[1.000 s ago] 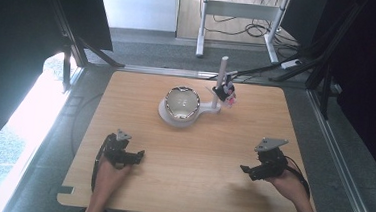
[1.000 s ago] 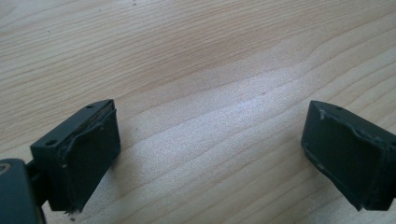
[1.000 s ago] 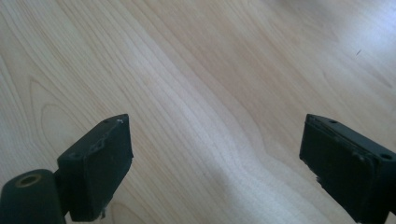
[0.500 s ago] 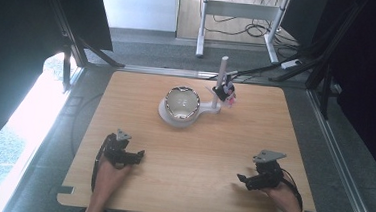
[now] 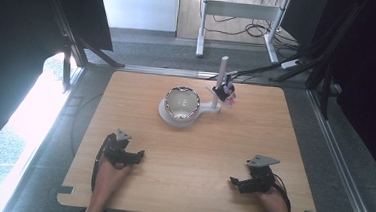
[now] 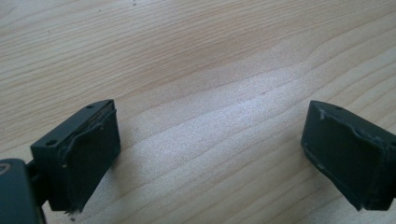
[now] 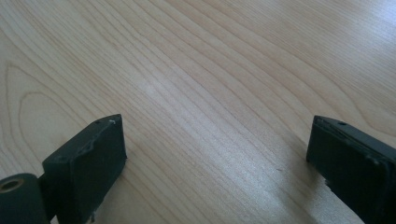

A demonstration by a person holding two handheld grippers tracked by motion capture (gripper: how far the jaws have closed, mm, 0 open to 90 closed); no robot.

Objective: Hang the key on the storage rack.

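Two tongs rested low over the near part of the wooden worktop (image 5: 193, 151), one in each of our hands. We held the left tongs (image 5: 140, 154) at the near left, its tip turned toward the middle of the board, and in the left gripper view its two black jaws stood wide apart with bare wood grain between them, released and grasping nothing. We held the right tongs (image 5: 233, 181) at the near right, close to the front edge, with the grey three-cornered plate on top and the cable trailing back along the wrist. Its jaws had just been opening, and in the right gripper view they stood wide apart over plain wood, with nothing between them. Both tongs lay well apart from each other. Farther off, past the middle of the worktop, a shiny metal bowl (image 5: 181, 101) sat on a white base (image 5: 167, 116). From that base a white arm ran to a pale upright post (image 5: 221, 82), and a small dark fitting with a pink bit (image 5: 224, 93) hung on the post just beside the bowl. Neither tongs touched the bowl or its stand; both were well short of them.
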